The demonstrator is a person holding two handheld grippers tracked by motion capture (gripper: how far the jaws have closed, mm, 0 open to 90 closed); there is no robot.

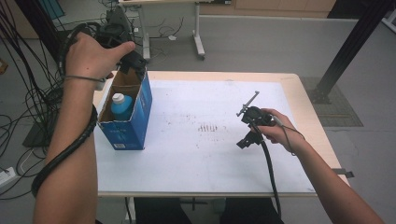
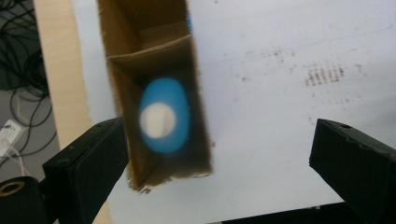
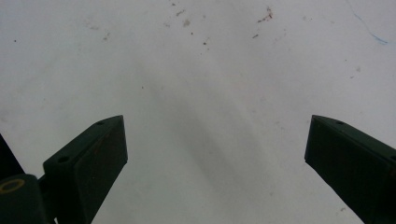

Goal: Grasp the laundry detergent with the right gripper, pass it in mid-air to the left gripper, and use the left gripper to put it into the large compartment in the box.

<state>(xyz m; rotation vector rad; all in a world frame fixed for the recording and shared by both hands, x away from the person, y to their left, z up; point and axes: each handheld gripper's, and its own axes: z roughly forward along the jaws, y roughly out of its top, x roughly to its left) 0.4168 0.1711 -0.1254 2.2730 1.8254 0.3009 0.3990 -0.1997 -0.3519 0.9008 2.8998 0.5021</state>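
A blue cardboard box (image 1: 132, 122) with an open top stands at the left of the white table cover. Inside it sits a blue bottle (image 1: 122, 105) with a white cap, upright in the near compartment. My left gripper (image 1: 134, 65) hovers above the box's far end, pointing down. From the left gripper view the box (image 2: 122, 88) and the bottle (image 2: 165, 116) lie straight below, blurred, and my left gripper (image 2: 219, 170) is open with nothing between its pads. My right gripper (image 1: 244, 127) rests low at the right of the table, and in its own view it (image 3: 215, 163) is open over the bare cover.
The white cover (image 1: 205, 140) carries faint reddish-brown specks near its middle (image 1: 208, 127). A wooden table edge (image 1: 308, 107) borders it at the right. Cables trail on the floor at the left (image 1: 28, 102), and a black post (image 1: 350, 44) stands at the far right.
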